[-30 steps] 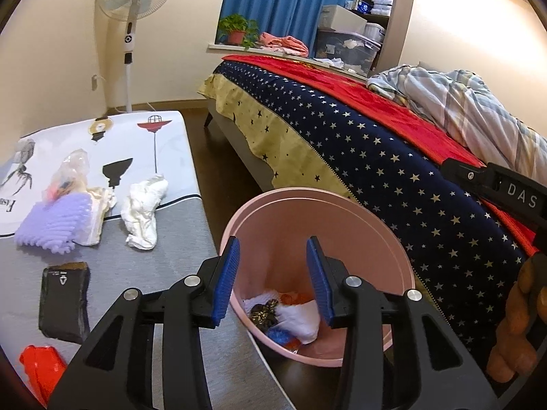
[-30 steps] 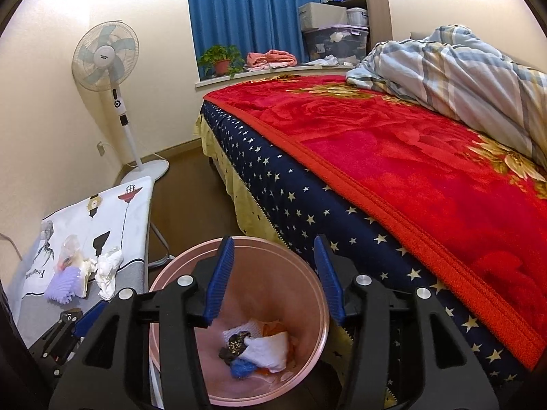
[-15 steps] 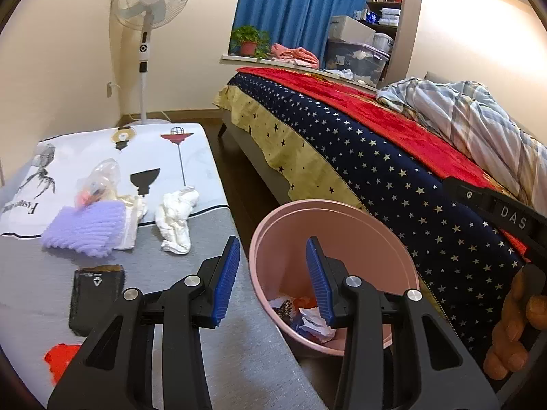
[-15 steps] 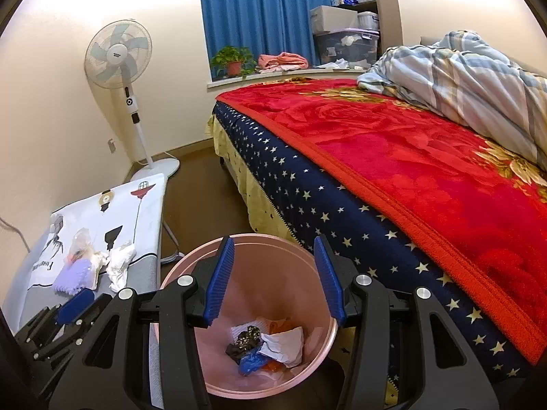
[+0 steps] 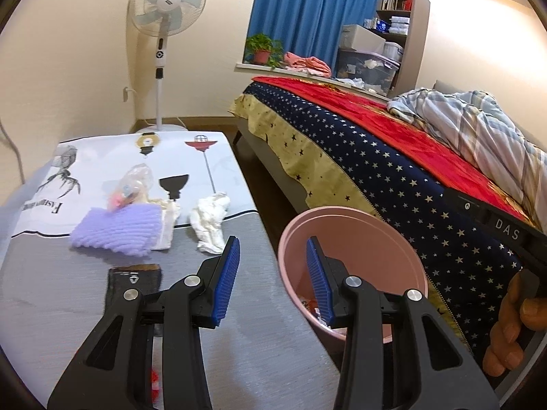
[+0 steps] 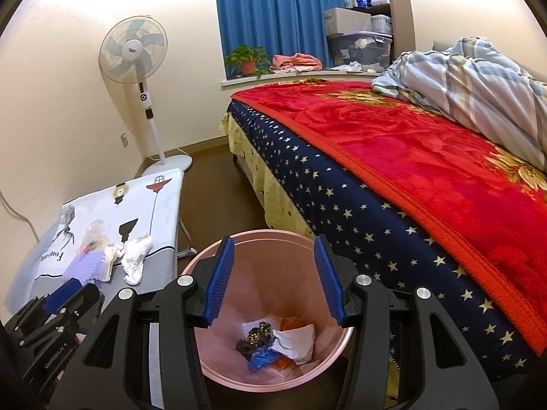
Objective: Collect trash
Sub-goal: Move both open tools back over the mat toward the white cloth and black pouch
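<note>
My left gripper (image 5: 270,271) hangs open and holds nothing, over the right edge of the grey table (image 5: 246,324). Its right finger stands before the pink bin (image 5: 355,229). On the table ahead lie a crumpled white tissue (image 5: 210,222), a purple ribbed cloth (image 5: 118,230), a clear plastic bag (image 5: 131,186) and a black packet (image 5: 133,283). My right gripper (image 6: 273,280) is open above the pink bin (image 6: 259,235), which contains white paper (image 6: 295,340) and blue and dark scraps. The left gripper (image 6: 68,290) shows at the lower left of the right wrist view.
A bed (image 5: 376,157) with a starred blue cover and red blanket runs close along the bin's right side. A standing fan (image 5: 164,34) is behind the table. A red scrap (image 5: 155,381) peeks out under my left gripper. A hand (image 5: 512,324) holds the right gripper's handle.
My left gripper has swung left from over the bin to the table's edge and risen a little, so the table's litter fills more of its view. The right gripper stays over the bin.
</note>
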The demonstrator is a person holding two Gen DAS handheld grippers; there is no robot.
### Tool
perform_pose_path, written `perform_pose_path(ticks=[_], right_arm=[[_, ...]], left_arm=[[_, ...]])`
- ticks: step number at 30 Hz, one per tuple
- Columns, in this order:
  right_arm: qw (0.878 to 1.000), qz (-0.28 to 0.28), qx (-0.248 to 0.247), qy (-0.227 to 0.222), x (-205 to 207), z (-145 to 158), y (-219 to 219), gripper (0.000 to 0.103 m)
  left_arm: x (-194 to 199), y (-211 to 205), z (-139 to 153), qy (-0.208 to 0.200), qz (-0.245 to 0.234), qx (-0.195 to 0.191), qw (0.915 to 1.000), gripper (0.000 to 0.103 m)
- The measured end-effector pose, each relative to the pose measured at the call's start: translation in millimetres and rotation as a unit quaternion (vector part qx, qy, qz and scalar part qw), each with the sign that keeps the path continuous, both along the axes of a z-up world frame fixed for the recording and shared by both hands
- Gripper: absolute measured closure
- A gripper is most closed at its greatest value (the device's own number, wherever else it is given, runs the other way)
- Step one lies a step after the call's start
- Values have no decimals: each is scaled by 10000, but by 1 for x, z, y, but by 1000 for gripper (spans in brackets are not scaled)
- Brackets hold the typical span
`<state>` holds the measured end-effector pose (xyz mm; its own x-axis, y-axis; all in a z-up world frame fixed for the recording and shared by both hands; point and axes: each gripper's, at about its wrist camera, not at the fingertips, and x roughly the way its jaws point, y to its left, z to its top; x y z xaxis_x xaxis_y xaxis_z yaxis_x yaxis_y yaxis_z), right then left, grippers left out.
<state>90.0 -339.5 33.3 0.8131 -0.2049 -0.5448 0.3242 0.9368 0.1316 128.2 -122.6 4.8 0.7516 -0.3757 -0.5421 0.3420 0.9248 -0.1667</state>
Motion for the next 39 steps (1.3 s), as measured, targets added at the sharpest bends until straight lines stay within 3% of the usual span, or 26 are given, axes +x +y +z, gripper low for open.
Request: perform_pose_path(ticks=[17,24,30,39], right_arm=[[9989,455,71,-53,11,0,39,57],[9948,958,315,-168,23,-3,62,66],[9884,1440,462,-132,41,-13,92,67],[9837,1678,640,12,73,-29,115,67]], left_arm=[[-5,46,5,-97,502,29,9987,63],[-2,89,3,-66,1260,69,9920,67],[6,128,-4,65,1849,30,9827,67],[22,137,-16,189,1957,27,9805,67]])
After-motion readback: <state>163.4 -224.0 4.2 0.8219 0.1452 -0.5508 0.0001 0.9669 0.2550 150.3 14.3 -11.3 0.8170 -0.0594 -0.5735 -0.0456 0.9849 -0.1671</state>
